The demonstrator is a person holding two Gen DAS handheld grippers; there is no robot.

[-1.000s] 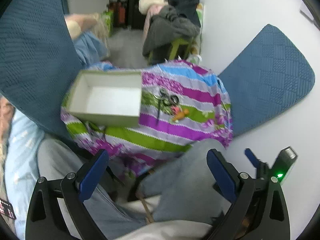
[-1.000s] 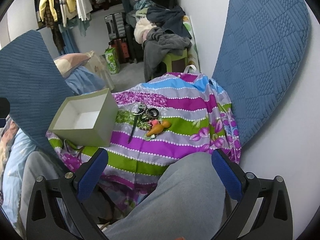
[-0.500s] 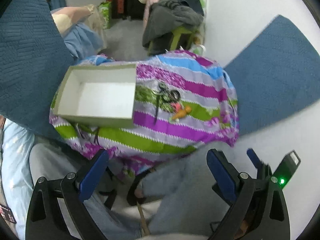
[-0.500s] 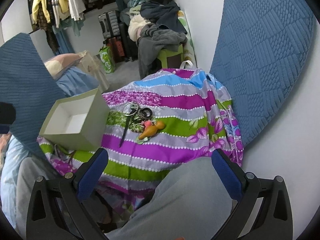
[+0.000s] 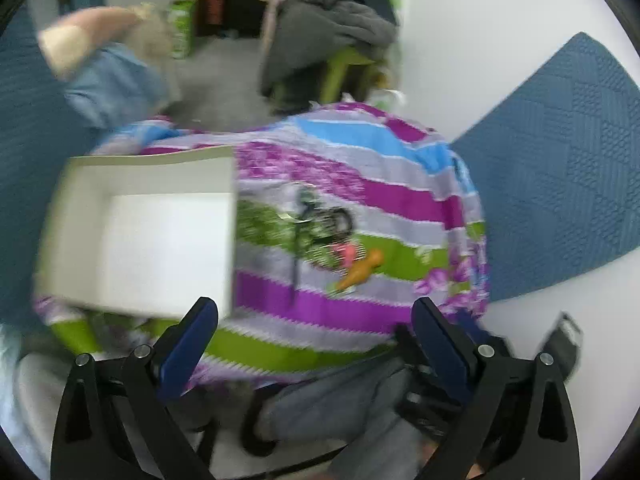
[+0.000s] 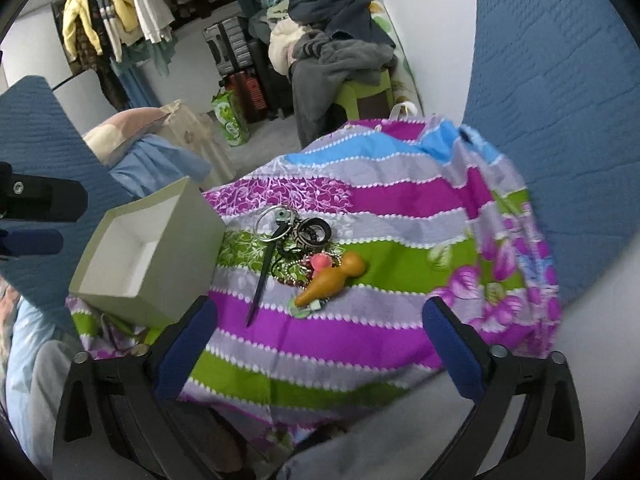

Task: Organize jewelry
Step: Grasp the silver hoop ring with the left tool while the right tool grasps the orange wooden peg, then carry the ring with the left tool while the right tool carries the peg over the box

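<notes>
A small heap of jewelry lies on the striped cloth (image 6: 360, 340): a silver hoop (image 6: 272, 220), dark bangles (image 6: 312, 234), a long dark pin (image 6: 260, 280), a pink piece (image 6: 322, 262) and an orange gourd-shaped piece (image 6: 334, 280). Left of it stands an open pale box (image 6: 160, 292) with nothing inside. My right gripper (image 6: 316, 312) hovers just short of the heap, its jaws closing a little with nothing between them. My left gripper (image 5: 314, 308) is open above the cloth's near edge, between the box (image 5: 152, 160) and the blurred orange piece (image 5: 360, 272).
The cloth covers a small surface over the person's grey-trousered legs (image 5: 340, 408). Blue quilted cushions (image 6: 560, 100) flank it on the right and left. Beyond it are a green stool piled with clothes (image 6: 340, 64), suitcases (image 6: 236, 48) and hanging garments (image 6: 112, 12).
Both grippers have come down and closer to the cloth, so the box and jewelry look larger. The right gripper's fingers stand slightly nearer together. The left wrist view is now motion-blurred.
</notes>
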